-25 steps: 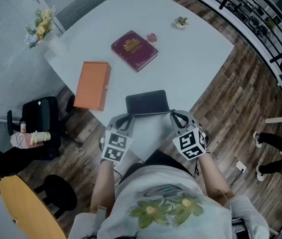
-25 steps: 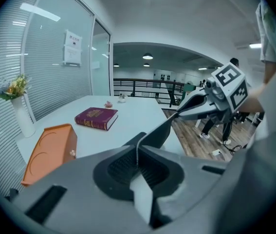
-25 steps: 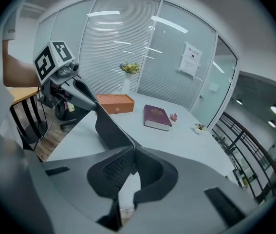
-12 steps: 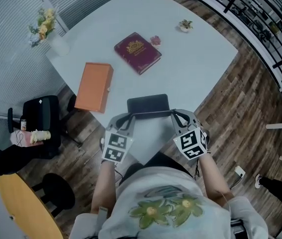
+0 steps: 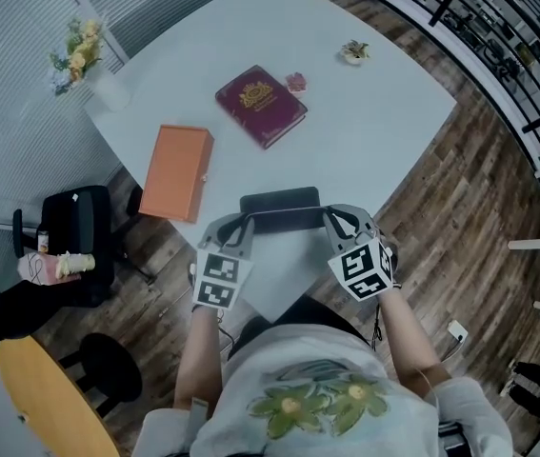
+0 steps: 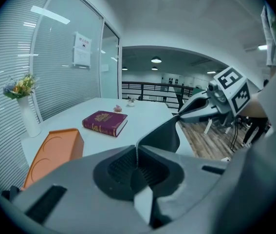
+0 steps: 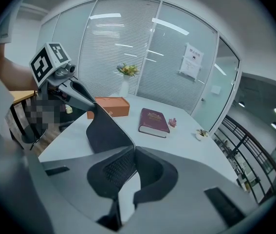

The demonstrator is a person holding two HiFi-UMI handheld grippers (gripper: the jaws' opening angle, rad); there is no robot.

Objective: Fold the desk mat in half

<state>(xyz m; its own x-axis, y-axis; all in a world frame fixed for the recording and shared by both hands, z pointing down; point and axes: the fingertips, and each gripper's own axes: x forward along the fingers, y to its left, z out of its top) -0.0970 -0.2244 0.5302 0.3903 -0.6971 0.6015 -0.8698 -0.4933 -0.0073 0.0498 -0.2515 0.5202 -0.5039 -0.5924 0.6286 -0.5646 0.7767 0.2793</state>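
The dark desk mat (image 5: 281, 205) lies at the near edge of the white table (image 5: 374, 131), its near edge lifted off the surface. My left gripper (image 5: 247, 221) is shut on the mat's near left corner. My right gripper (image 5: 328, 217) is shut on the near right corner. In the left gripper view the thin mat (image 6: 164, 135) runs out of the closed left gripper (image 6: 137, 152) towards the right gripper (image 6: 186, 115). In the right gripper view the raised mat (image 7: 106, 130) stretches from the right gripper (image 7: 134, 152) to the left gripper (image 7: 90, 110).
A burgundy book (image 5: 260, 104) and an orange box (image 5: 176, 172) lie beyond the mat. A vase of flowers (image 5: 84, 50) stands at the far left corner, a small plant pot (image 5: 352, 52) at the far right. A black chair (image 5: 77, 222) stands left of the table.
Both grippers have shifted slightly forward over the table with the mat's near edge. Their hold on the corners is unchanged.
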